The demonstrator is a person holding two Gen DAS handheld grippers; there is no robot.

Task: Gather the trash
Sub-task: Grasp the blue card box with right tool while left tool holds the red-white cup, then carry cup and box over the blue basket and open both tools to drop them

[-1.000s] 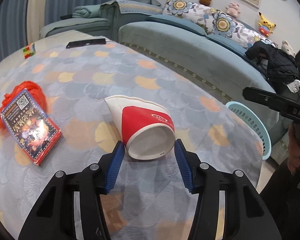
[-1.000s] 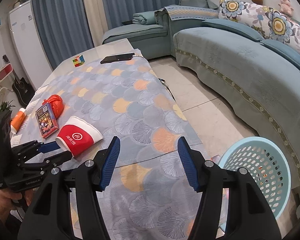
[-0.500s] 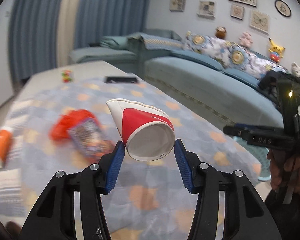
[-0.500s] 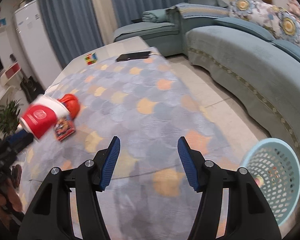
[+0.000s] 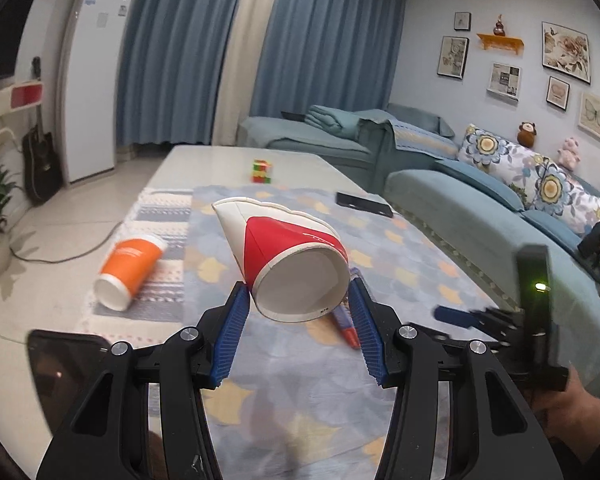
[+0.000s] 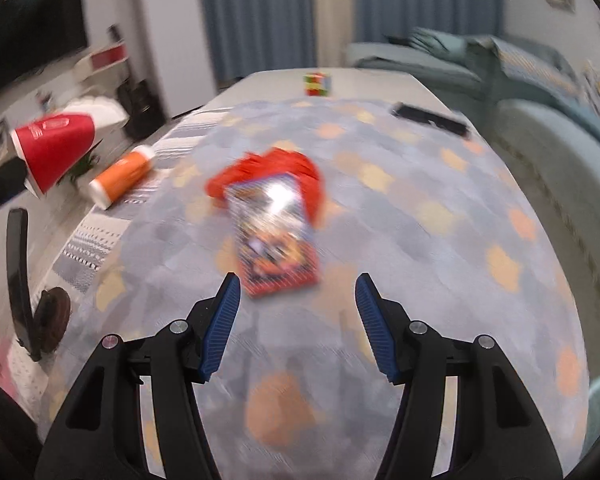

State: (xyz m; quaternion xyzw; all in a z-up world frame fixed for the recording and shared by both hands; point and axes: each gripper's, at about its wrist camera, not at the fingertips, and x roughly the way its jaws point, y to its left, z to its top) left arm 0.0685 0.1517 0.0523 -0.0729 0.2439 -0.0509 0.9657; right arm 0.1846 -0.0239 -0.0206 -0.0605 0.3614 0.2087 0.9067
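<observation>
Fingers first: my left gripper (image 5: 298,316) has its blue-padded fingers (image 5: 230,340) clamped on the rim end of a red-and-white paper cup (image 5: 288,256), which I hold on its side in the air above the desk (image 5: 400,248), mouth toward the camera. My right gripper (image 6: 296,322) is spread wide with nothing between its fingers, hovering low over the patterned cloth just short of a glossy red card packet (image 6: 274,236) that lies partly on a crumpled red plastic bag (image 6: 276,168); the blur there makes me unsure exactly where the two overlap. Farther left, an orange paper cup (image 5: 126,270) lies tipped on the desk. A colourful puzzle cube (image 5: 262,171) and a black phone (image 5: 364,205) sit at the far end. By my reckoning one piece is in hand but not yet binned, and the packet, bag and orange cup remain.
</observation>
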